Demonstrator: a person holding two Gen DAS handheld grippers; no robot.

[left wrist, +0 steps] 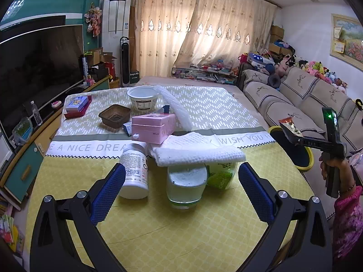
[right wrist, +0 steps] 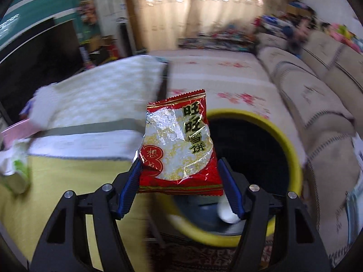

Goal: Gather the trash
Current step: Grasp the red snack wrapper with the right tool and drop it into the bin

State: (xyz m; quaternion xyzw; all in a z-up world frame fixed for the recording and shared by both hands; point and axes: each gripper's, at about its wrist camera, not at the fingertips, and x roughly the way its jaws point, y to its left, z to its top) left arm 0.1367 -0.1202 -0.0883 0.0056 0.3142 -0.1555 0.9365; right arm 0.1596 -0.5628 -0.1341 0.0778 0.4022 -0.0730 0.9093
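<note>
My right gripper (right wrist: pixel 179 170) is shut on a red and silver snack wrapper (right wrist: pixel 177 142) and holds it upright above the near rim of a yellow-rimmed black trash bin (right wrist: pixel 292 151) beside the table. From the left wrist view this gripper (left wrist: pixel 289 127) hangs over the bin (left wrist: pixel 306 158) with the wrapper (left wrist: pixel 286 120) in it. My left gripper (left wrist: pixel 181 170) is open and empty, low over the yellow tablecloth (left wrist: pixel 158 226). Just ahead of it stand a glass of cloudy liquid (left wrist: pixel 186 185), a white bottle lying on its side (left wrist: pixel 136 170) and a folded white cloth (left wrist: pixel 195 151).
Further back on the table are a pink box (left wrist: pixel 154 129), a brown plastic tray (left wrist: pixel 114 115), a white paper bowl (left wrist: pixel 143 97), white foam wrap (left wrist: pixel 174 106) and a green packet (left wrist: pixel 221 174). A sofa (left wrist: pixel 295 99) stands right, a TV (left wrist: pixel 38 68) left.
</note>
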